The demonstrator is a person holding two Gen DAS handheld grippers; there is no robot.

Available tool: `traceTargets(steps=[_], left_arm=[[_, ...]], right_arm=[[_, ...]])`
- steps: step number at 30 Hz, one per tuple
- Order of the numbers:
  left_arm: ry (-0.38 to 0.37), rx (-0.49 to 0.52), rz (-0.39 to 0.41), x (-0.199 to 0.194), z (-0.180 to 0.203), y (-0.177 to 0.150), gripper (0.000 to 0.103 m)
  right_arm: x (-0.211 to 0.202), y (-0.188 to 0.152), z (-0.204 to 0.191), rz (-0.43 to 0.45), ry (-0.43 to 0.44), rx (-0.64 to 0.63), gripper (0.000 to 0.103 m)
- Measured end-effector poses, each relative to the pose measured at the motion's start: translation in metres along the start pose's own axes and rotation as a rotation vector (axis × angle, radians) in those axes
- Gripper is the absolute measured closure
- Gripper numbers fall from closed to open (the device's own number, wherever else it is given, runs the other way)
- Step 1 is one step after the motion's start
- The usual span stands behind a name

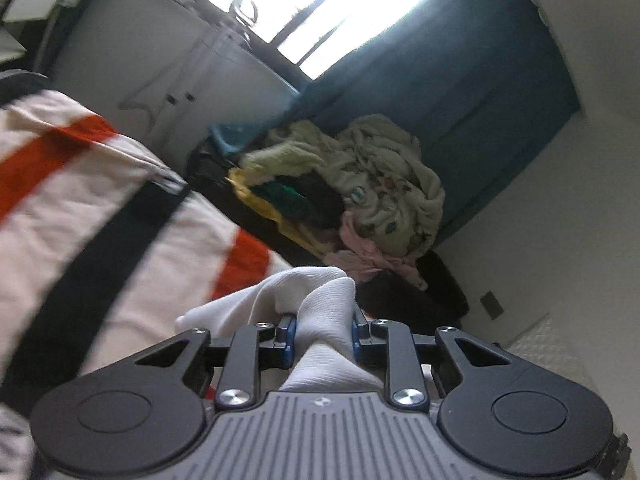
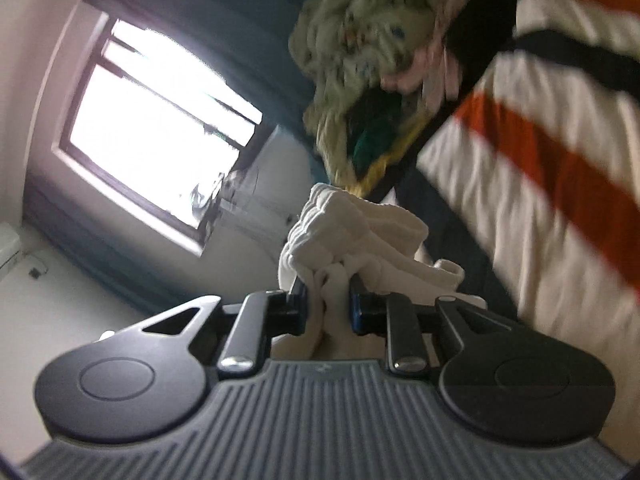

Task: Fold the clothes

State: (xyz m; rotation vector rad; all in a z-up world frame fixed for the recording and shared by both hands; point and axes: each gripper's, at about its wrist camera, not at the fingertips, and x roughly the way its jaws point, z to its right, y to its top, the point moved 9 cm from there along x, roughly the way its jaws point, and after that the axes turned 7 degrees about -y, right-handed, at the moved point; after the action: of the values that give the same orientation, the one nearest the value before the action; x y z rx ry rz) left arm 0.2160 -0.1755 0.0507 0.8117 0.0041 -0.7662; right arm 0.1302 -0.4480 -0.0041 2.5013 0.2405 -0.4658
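Striped bedcover [image 1: 92, 216], window [image 1: 320, 8] at 12 o'clock. Left gripper [image 1: 324, 332], right gripper [image 2: 328, 304] each clamp bunched white garment [image 1: 316, 300]; long axis unclear.

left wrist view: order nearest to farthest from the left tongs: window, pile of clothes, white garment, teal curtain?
1. White garment, bunched between the left tongs, which are shut on it.
2. Pile of clothes, straight ahead at mid-frame.
3. Teal curtain, behind the pile, to the right.
4. Window, top of frame; curtain and window are too close to call.
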Motion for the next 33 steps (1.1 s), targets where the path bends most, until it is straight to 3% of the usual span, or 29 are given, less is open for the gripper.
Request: traceTargets(steps=[8,13,17,20,23,29,33], left_arm=[[-0.115,0.047,-0.031,0.179,0.059,0.014,0.078],[-0.141,0.097,-0.053,0.274,0.064,0.007,0.078],[-0.176,0.148,-0.054,0.318,0.037,-0.016,0.077],[-0.176,0.242,-0.023,0.317,0.007,-0.046,0.077],[-0.180,0.251,-0.051,0.307,-0.021,-0.077,0.077],[-0.067,0.302,-0.202,0.295,-0.073,-0.130,0.072],[-0.021,0.320,-0.235,0.287,-0.089,-0.140,0.067]], right_arm=[[0.038,0.139,0.024,0.179,-0.076,-0.098,0.080],[0.082,0.183,0.066,0.281,-0.112,-0.093,0.080],[0.101,0.171,0.104,0.319,-0.126,-0.118,0.080],[0.107,0.141,0.134,0.330,-0.116,-0.089,0.080],[0.107,0.102,0.163,0.322,-0.158,-0.046,0.080],[0.109,0.038,0.205,0.281,-0.286,-0.029,0.079],[0.111,0.014,0.232,0.216,-0.394,0.027,0.072]])
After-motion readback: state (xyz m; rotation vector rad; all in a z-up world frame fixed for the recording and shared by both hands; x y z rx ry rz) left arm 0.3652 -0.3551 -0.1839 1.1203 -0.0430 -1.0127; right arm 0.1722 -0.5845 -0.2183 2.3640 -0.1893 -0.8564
